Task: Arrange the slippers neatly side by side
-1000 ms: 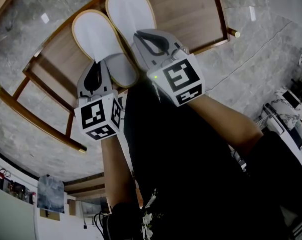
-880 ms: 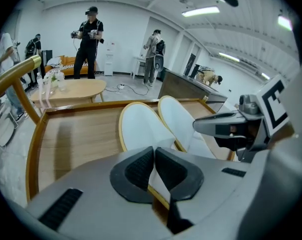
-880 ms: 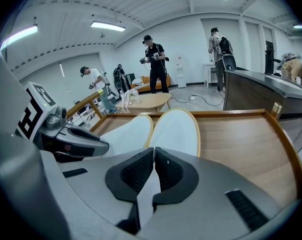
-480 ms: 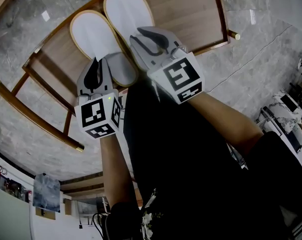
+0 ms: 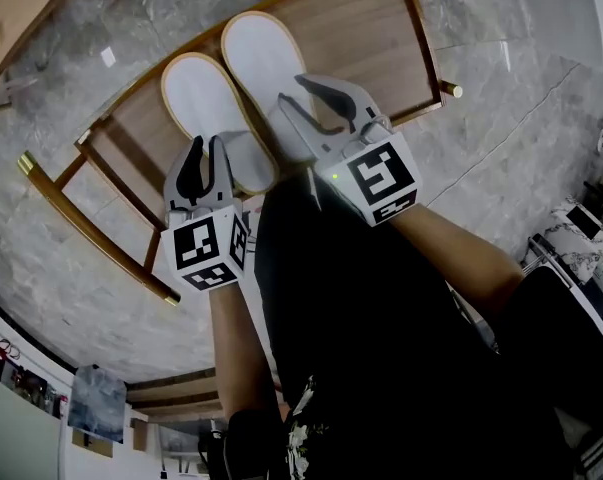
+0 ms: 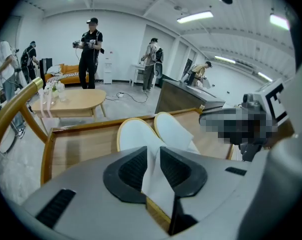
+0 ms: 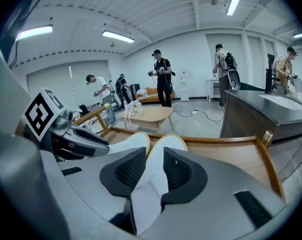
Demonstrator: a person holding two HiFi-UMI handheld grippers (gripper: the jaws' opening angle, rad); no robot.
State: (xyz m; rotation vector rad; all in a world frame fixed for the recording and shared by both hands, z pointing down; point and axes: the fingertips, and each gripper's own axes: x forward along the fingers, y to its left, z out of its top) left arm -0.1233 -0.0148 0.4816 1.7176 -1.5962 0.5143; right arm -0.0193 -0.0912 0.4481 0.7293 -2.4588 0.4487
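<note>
Bent over a low wooden desk with a raised rim, standing on a grey marbled floor. On its boards, toward the near edge, a pair of white slippers with tan edging: left slipper and right slipper, laid side by side with inner edges touching or all but, heel ends about level and pointing away, closed uppers nearest the person. Just above those uppers, left tool and right tool, both with jaws apart after just opening, white slipper fabric visible in each gap but not pinched by any pad. Judged as the letting-go at the end of the placing, with the arranging close to finished. To do this well: keep both tools spread, lift straight up and clear of the uppers, avoid snagging the soft fabric or dragging either slipper out of line; afterwards compare the heel ends against the desk rim and nudge only if uneven. Counted: one desk, two slippers, two tools.
</note>
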